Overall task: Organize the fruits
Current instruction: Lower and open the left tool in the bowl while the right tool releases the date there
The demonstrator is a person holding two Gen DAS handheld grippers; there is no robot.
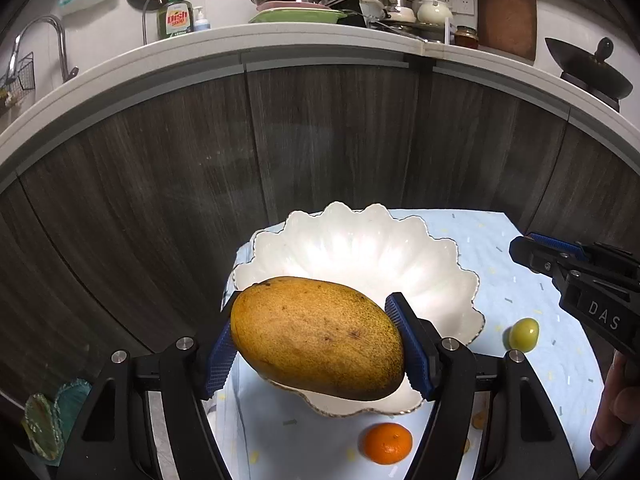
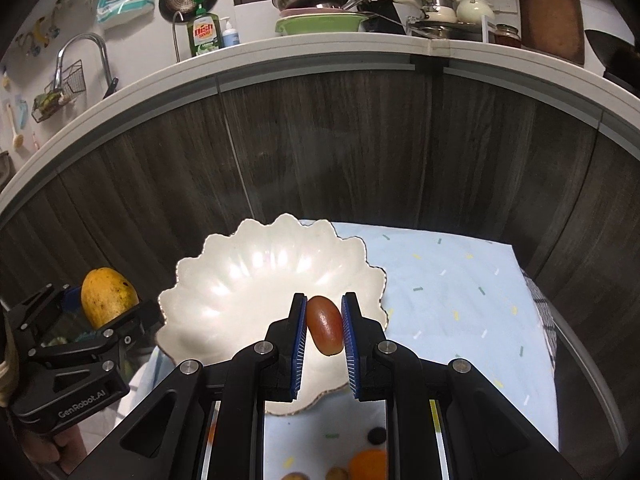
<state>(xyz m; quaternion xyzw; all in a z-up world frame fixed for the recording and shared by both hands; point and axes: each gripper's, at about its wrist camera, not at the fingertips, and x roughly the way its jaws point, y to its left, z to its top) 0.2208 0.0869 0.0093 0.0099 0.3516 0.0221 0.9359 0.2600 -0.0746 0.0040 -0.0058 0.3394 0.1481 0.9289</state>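
My left gripper [image 1: 318, 344] is shut on a large yellow mango [image 1: 316, 336] and holds it above the near left rim of the white scalloped bowl [image 1: 360, 252]. My right gripper [image 2: 324, 328] is shut on a small reddish-brown oval fruit [image 2: 325, 330] and holds it over the bowl [image 2: 248, 284], whose inside holds no fruit. The mango [image 2: 107, 296] and left gripper also show at the left of the right wrist view. The right gripper shows at the right of the left wrist view [image 1: 576, 272].
The bowl rests on a light blue patterned cloth [image 2: 460, 300]. On the cloth lie an orange [image 1: 386, 442], a small green fruit [image 1: 523, 334], and in the right wrist view a dark small fruit [image 2: 377, 435]. Dark wooden cabinet fronts [image 1: 320, 140] stand behind.
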